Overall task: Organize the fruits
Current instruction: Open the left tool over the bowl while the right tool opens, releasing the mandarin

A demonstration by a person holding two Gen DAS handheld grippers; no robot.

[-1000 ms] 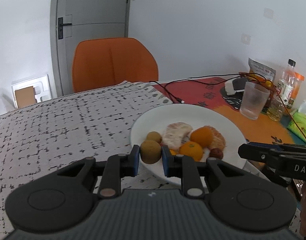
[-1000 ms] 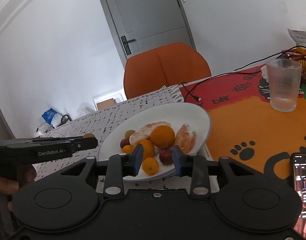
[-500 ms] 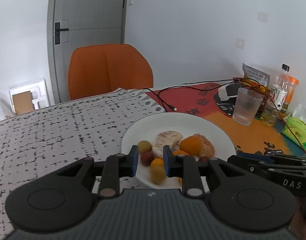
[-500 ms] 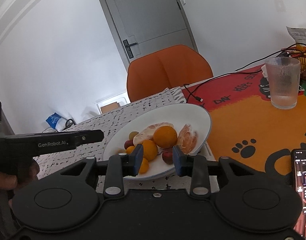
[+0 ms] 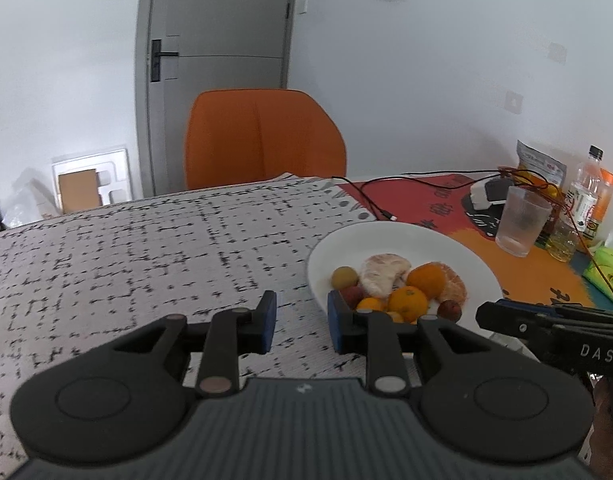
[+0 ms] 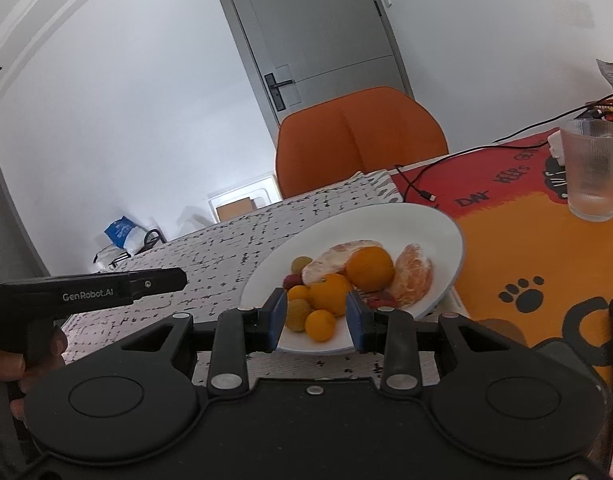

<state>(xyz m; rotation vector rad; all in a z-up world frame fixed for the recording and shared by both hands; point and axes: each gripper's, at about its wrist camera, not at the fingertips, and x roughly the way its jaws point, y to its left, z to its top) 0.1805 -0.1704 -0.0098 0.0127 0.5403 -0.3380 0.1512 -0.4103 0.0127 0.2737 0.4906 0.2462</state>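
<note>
On the tabletop (image 5: 146, 248): white plate (image 5: 458, 240) of fruit (image 5: 406, 284), near centre. Left gripper (image 5: 298, 320), marked "GenRobot.AI" in the right view, jaws opening, nothing between them; plate just right of it. Right gripper (image 6: 314, 318), marked "DAS" in the left view, slightly parted, empty, hovering at the plate's near rim. Right view alone shows "DAY" on the orange mat (image 6: 526, 240).
</note>
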